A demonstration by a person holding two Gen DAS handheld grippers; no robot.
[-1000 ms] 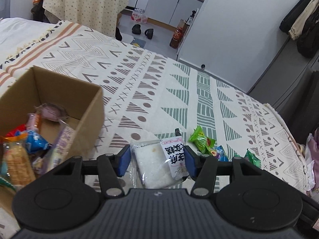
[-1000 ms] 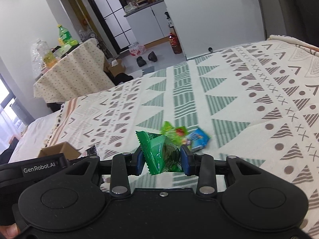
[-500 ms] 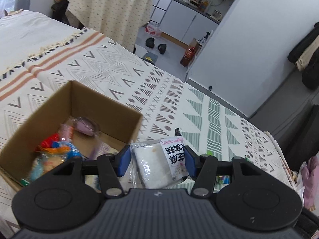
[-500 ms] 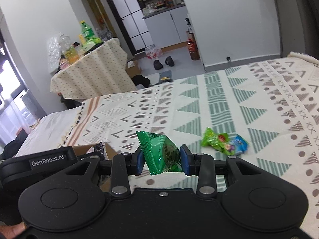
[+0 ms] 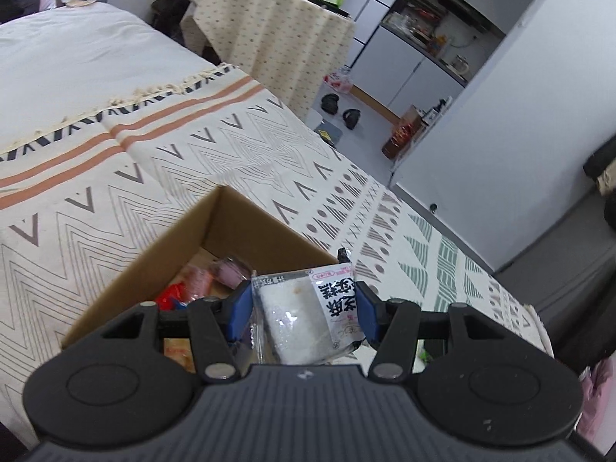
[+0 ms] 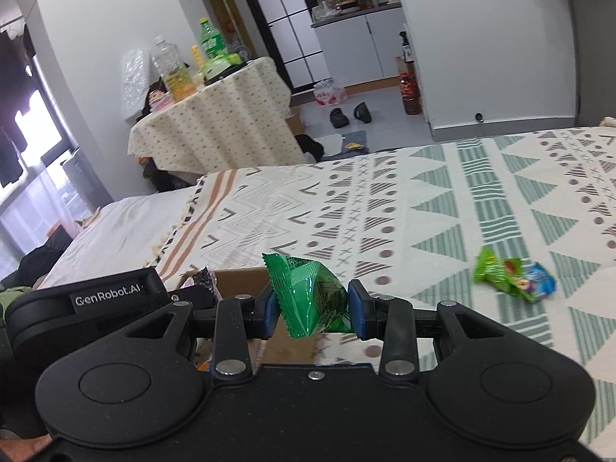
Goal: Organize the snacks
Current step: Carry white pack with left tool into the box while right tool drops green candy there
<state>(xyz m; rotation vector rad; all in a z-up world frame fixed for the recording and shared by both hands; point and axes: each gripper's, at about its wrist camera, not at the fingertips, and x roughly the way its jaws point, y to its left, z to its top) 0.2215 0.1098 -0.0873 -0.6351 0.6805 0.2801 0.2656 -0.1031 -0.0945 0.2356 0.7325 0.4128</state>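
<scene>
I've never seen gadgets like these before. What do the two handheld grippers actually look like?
Both are matte black plastic. The left gripper and right gripper each have two fingers with blue pads, hinged on black link bars with silver pivot pins above a ribbed body flanked by two round discs. White lettering reading GenRobot.AI marks the side of one unit. No cables show.

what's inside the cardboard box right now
The cardboard box already holds several snack packets: a red one, a pinkish one, an orange one. The left gripper and its white packet hide the rest.
</scene>
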